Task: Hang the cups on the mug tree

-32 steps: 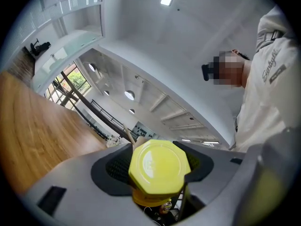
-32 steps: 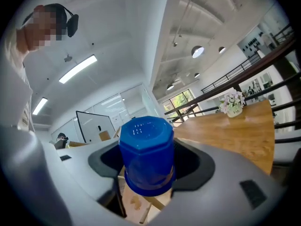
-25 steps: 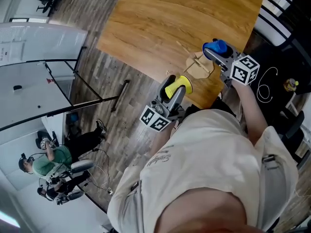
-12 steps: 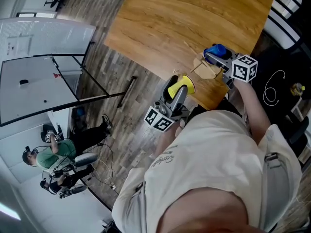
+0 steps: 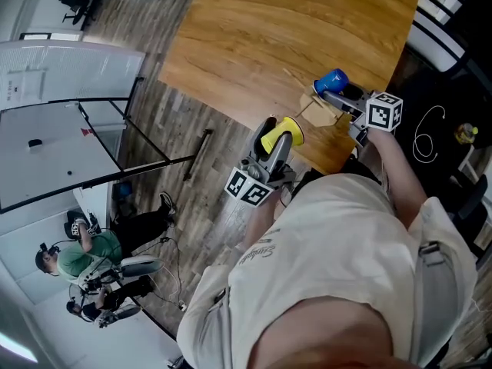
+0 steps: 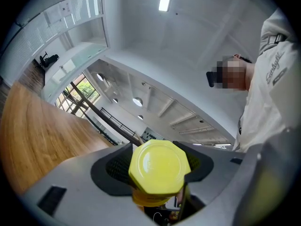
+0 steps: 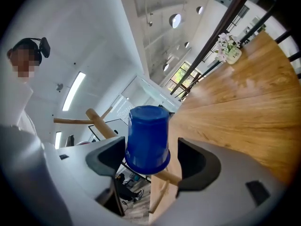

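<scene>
The left gripper point(image 5: 278, 135) is holding a yellow cup point(image 5: 284, 129) at the near edge of the wooden table point(image 5: 254, 29). Just to its right, the right gripper point(image 5: 340, 92) is opening its jaws, with a blue cup point(image 5: 332, 78) sitting between them above the mug tree point(image 5: 317, 111). At lower left a person in green point(image 5: 81, 250) is sitting on the floor.

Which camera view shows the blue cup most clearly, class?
The right gripper view: the blue cup fills the centre, upside down on a wooden peg, between the right gripper's opening jaws. The head view shows the cup only small, from above. The left gripper view does not show it.
</scene>
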A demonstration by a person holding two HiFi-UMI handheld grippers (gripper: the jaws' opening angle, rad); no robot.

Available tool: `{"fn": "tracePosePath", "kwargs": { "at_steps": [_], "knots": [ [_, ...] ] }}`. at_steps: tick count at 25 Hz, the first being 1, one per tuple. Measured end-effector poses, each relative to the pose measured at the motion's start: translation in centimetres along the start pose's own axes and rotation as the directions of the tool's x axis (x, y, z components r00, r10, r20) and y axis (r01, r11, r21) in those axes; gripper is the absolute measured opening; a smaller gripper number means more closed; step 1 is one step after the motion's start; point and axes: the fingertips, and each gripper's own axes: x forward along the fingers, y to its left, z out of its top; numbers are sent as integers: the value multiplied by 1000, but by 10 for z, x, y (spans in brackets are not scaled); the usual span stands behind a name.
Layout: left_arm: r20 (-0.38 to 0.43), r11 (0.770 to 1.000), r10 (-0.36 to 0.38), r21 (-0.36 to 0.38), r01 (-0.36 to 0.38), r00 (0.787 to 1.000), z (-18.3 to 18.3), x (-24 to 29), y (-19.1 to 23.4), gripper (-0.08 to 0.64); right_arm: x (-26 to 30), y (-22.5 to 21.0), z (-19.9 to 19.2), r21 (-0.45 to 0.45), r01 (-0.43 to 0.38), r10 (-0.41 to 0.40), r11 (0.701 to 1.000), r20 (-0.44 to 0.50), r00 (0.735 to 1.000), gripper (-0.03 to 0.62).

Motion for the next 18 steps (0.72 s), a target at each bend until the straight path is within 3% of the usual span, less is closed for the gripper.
{"fn": "tracePosePath", "kwargs": {
  "at_steps": [9,14,15,18],
  "knots": [
    [2,998,10,69,-10,1000,6,-6,11,272,-58,-11,-49,-47,91,-96,995,-112,989,328],
    [-2,994,-2,108,3,1000,8,-3,12,272,-72,-5,-47,-63,138,-142,988,-65,988,316],
    [-7,993,-6,116,7,1000,7,-1,12,272,-73,-2,-45,-86,141,-146,986,-57,988,282],
    [-26,991,-15,130,19,1000,1,4,12,273,-76,12,-35,-228,153,-166,962,-39,985,48]
  ]
}}
